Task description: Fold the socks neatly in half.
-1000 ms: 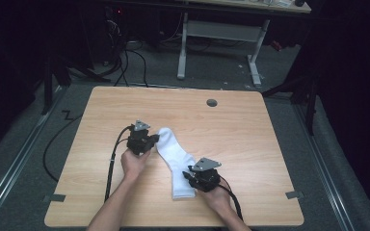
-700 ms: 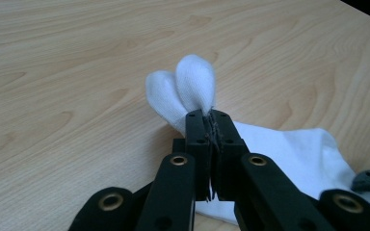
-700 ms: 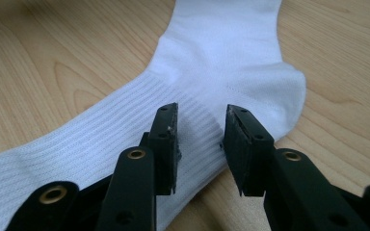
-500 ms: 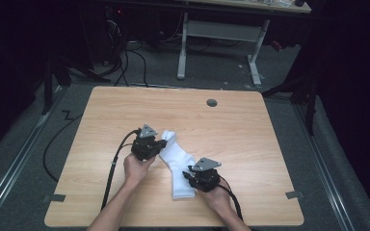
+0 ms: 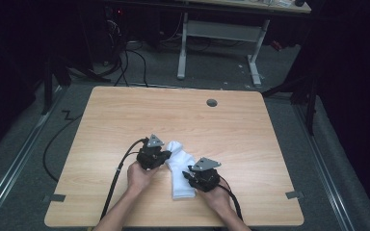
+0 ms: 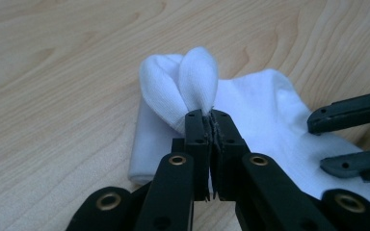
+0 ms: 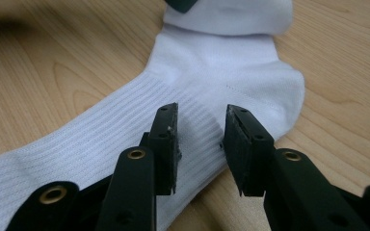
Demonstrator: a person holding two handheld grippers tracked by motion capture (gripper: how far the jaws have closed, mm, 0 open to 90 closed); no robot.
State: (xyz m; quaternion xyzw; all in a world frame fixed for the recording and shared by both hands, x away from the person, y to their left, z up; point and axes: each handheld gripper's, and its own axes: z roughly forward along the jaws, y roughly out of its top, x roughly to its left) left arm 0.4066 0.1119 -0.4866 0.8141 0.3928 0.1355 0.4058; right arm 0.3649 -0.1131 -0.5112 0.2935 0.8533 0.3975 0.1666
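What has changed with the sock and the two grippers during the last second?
The left gripper, shut on the toe end of the white sock, has carried it toward the right gripper, folding the toe back over the foot. The right gripper stayed in place, jaws apart, tips on the ribbed leg part. The table is unchanged.

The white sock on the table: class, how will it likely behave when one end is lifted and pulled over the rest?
The sock is probably floppy: its toe end bunches where the left gripper pinches it. Likely light, and unlikely to roll, lying flat.
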